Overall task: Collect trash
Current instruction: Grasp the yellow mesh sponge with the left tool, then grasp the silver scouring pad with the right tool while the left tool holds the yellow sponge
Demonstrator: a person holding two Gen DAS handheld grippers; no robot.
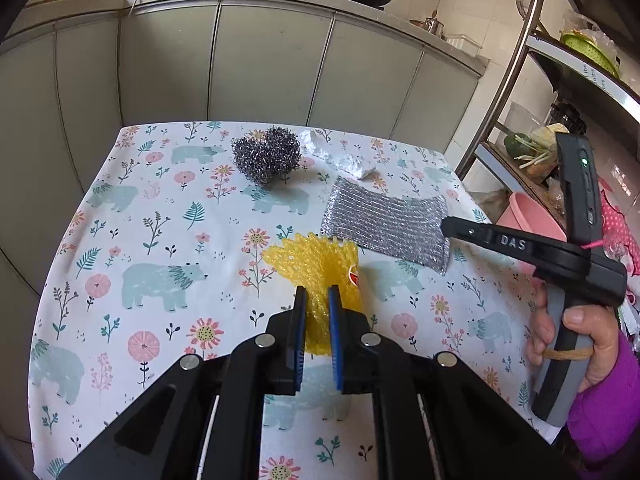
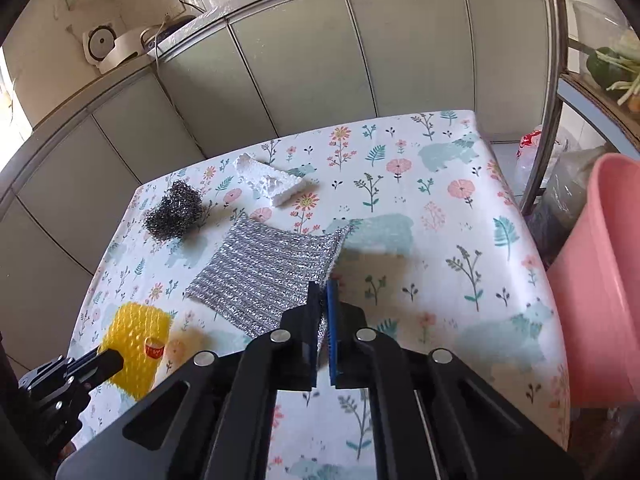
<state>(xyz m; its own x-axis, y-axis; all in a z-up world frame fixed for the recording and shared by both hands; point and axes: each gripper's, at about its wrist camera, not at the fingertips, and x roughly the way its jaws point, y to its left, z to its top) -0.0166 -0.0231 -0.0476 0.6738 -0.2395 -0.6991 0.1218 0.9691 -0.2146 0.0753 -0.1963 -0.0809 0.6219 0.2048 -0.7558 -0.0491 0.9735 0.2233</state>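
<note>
A yellow foam net (image 1: 312, 260) lies near the front of the table, and my left gripper (image 1: 317, 292) is shut on its near end. In the right wrist view the same net (image 2: 132, 328) shows at lower left with the left gripper (image 2: 114, 360) on it. My right gripper (image 2: 323, 286) is shut on the near right corner of a silver mesh scouring cloth (image 2: 264, 264), which shows between the blue pads. The left wrist view shows that cloth (image 1: 384, 224) flat on the table with the right gripper (image 1: 446, 227) at its right edge, held by a hand (image 1: 568, 344).
A steel wool ball (image 1: 266, 156) (image 2: 174, 210) and a white foam chunk (image 1: 340, 156) (image 2: 268, 180) lie toward the table's far side. A pink bucket (image 2: 600, 272) (image 1: 528, 216) stands off the right edge beside a metal rack (image 1: 516, 64). Grey cabinets (image 1: 260, 64) stand behind.
</note>
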